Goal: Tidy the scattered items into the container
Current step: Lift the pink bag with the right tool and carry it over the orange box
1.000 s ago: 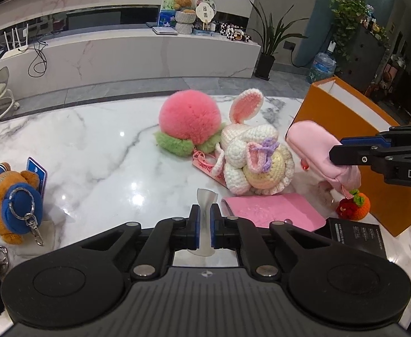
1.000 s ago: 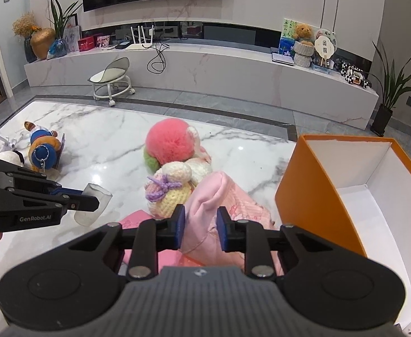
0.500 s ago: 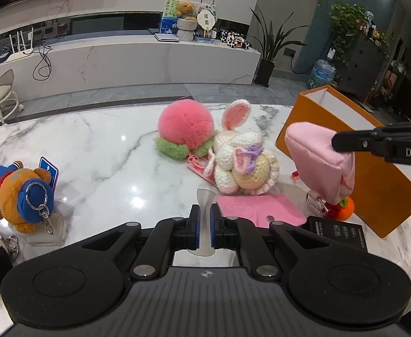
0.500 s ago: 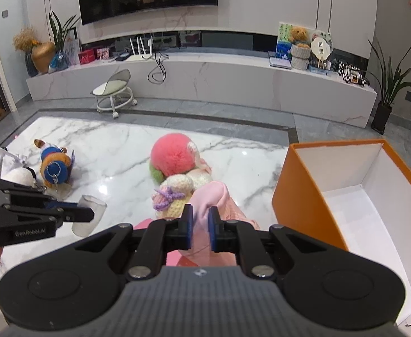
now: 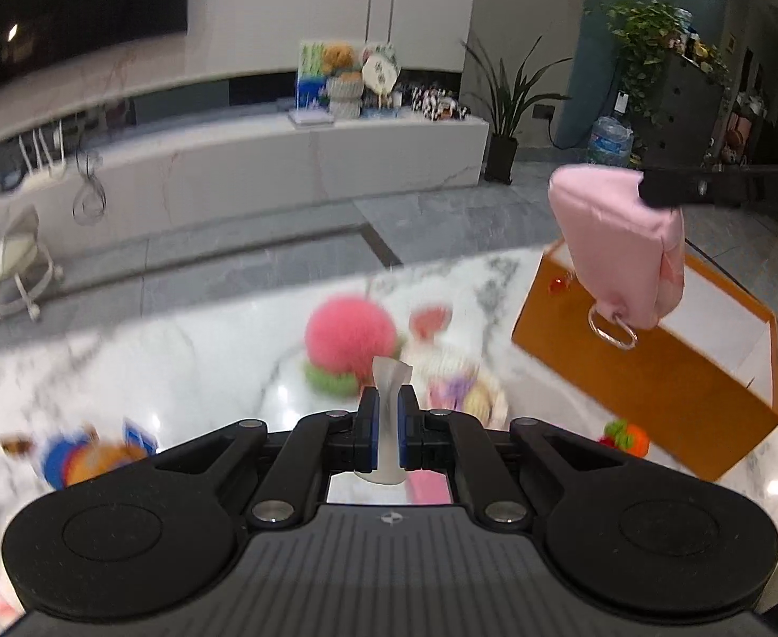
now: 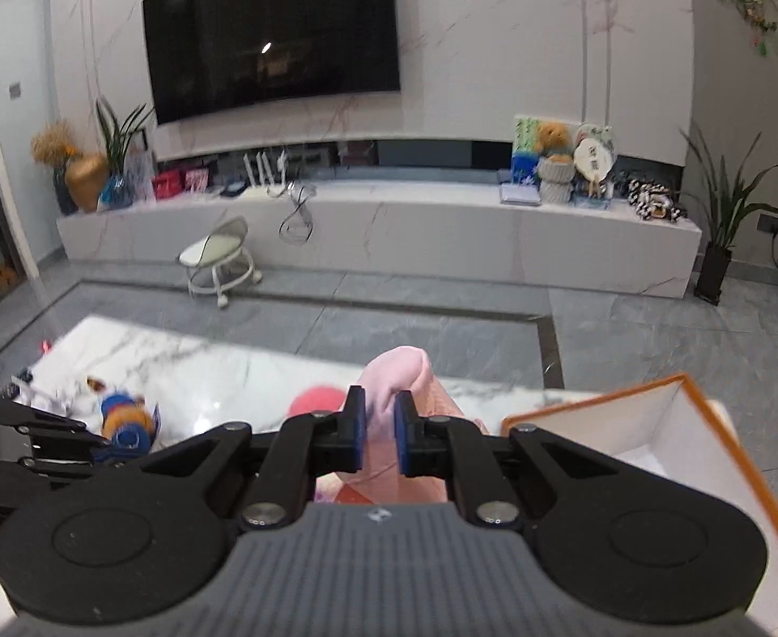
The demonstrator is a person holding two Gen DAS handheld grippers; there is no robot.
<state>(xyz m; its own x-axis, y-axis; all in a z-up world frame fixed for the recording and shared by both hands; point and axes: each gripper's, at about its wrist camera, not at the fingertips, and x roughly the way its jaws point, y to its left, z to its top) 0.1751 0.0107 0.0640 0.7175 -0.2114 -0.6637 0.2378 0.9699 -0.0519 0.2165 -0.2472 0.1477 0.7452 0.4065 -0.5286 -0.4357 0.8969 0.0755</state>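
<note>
My left gripper [image 5: 387, 427] is shut on a small translucent plastic cup [image 5: 389, 387], squeezed flat between the blue pads and held above the marble table [image 5: 187, 371]. At the right of the left wrist view the right gripper's black fingers pinch a pink padded pouch [image 5: 620, 244] with a metal ring, hanging over the open orange box [image 5: 649, 371]. In the right wrist view my right gripper [image 6: 377, 438] is shut on that pink pouch [image 6: 399, 371], and the orange box [image 6: 654, 424] with its white inside lies low at the right.
On the table lie a pink pom-pom plush [image 5: 350, 337], a crocheted bunny [image 5: 452, 377], a bear keychain in blue [image 5: 86, 459], a small orange-and-red crochet toy [image 5: 627, 435] by the box, and a flat pink item. A hand holds the left gripper [image 6: 33, 440] at the left edge.
Both grippers have risen well above the table. The pink pouch went up from table level and now hangs over the orange box. The cup rose with my left gripper.
</note>
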